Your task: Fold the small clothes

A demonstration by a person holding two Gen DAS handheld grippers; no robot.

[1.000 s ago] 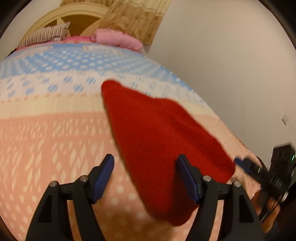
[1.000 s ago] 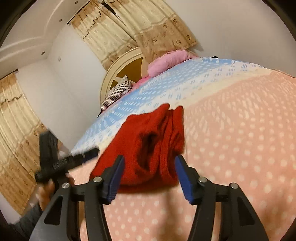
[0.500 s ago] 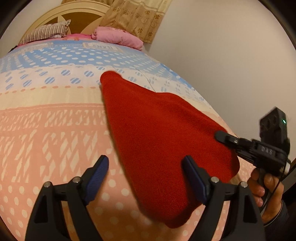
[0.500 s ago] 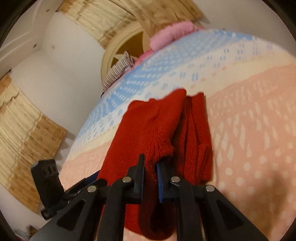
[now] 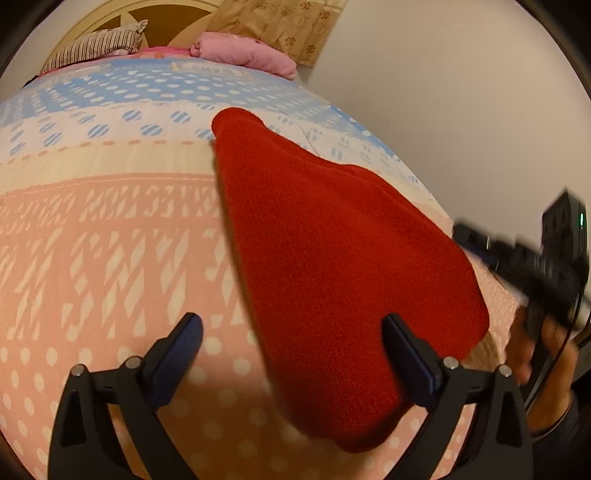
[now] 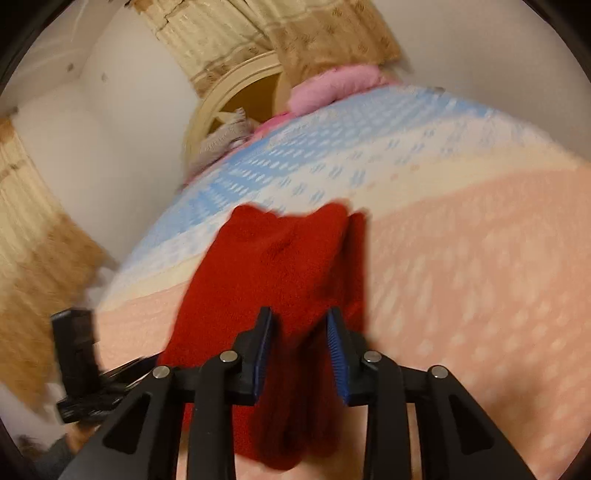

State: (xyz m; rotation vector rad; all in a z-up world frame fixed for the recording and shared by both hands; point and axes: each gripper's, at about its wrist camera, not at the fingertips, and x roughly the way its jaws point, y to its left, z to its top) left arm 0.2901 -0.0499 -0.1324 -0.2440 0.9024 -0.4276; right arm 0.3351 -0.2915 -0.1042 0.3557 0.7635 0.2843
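A red knit garment (image 5: 332,266) lies folded on the bedspread (image 5: 110,258), long and narrowing toward the headboard. My left gripper (image 5: 291,325) hovers over its near end with its jaws opening wide; no pad touches the cloth. In the right wrist view the garment (image 6: 280,258) shows its stacked folds on the right side. My right gripper (image 6: 300,314) stands just above it, jaws opening a little way apart, red cloth showing in the gap but not pinched. The right gripper (image 5: 469,236) appears blurred at the garment's right edge, and the left gripper (image 6: 77,365) appears at the lower left.
The bedspread is pink with white marks near me, then cream, then blue and white. A pink pillow (image 5: 243,51) and a striped pillow (image 5: 96,44) lie by the headboard (image 5: 173,18). A white wall (image 5: 461,92) runs close along the bed's right side. Curtains (image 6: 29,258) hang on the left.
The right gripper closed on the garment's near edge half a second ago and has now parted its jaws again. The left jaws have spread wider. The garment lies a little flatter.
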